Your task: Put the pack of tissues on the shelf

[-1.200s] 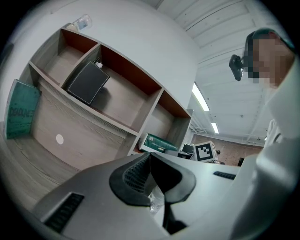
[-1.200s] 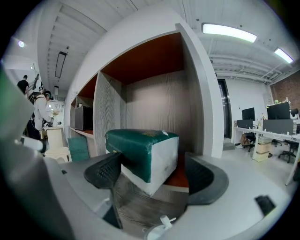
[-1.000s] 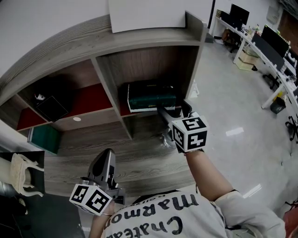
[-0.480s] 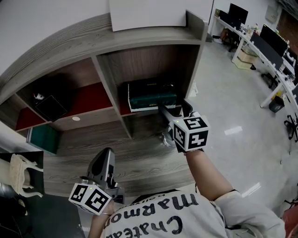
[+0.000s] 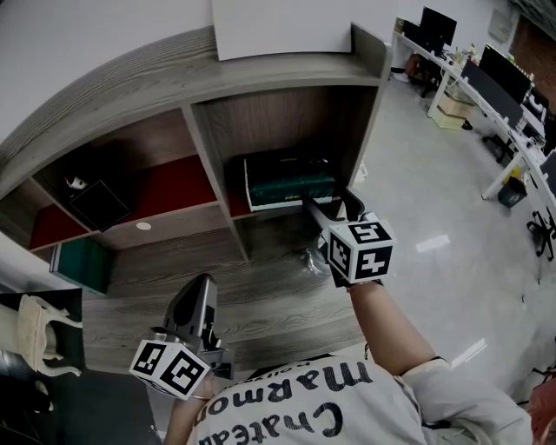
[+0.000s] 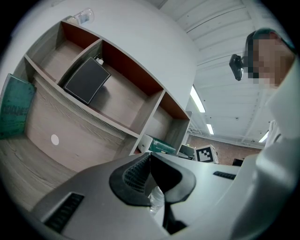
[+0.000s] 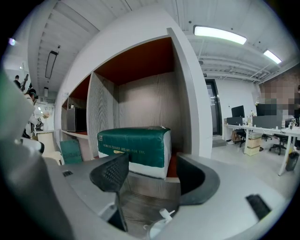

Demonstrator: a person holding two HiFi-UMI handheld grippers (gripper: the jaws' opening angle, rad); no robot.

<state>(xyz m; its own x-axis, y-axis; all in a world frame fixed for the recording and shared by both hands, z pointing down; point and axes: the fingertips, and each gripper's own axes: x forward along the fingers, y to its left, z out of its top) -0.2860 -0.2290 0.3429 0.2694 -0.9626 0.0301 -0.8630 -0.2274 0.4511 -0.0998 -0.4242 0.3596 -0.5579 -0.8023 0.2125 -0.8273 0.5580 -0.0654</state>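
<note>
The pack of tissues (image 5: pixel 289 180), dark green with a white underside, lies flat on the red floor of the shelf's (image 5: pixel 213 174) right-hand compartment. My right gripper (image 5: pixel 326 209) hovers just in front of it, apart from it. In the right gripper view the pack (image 7: pixel 133 143) lies beyond the jaws of that gripper (image 7: pixel 152 176), which stand open and are closing slightly with nothing between them. My left gripper (image 5: pixel 201 288) is held low near the person's body, pointing at the shelf. Its pads (image 6: pixel 136 171) meet, holding nothing.
A black box (image 5: pixel 97 202) sits in the left compartment. A second green pack (image 5: pixel 82 261) stands at the unit's lower left. A white board (image 5: pixel 278 26) lies on top. A white chair (image 5: pixel 39 317) is at far left; office desks with monitors (image 5: pixel 486 78) are at the right.
Almost nothing: the head view has drifted slightly, and the right gripper stays just in front of the pack. The left gripper has not moved.
</note>
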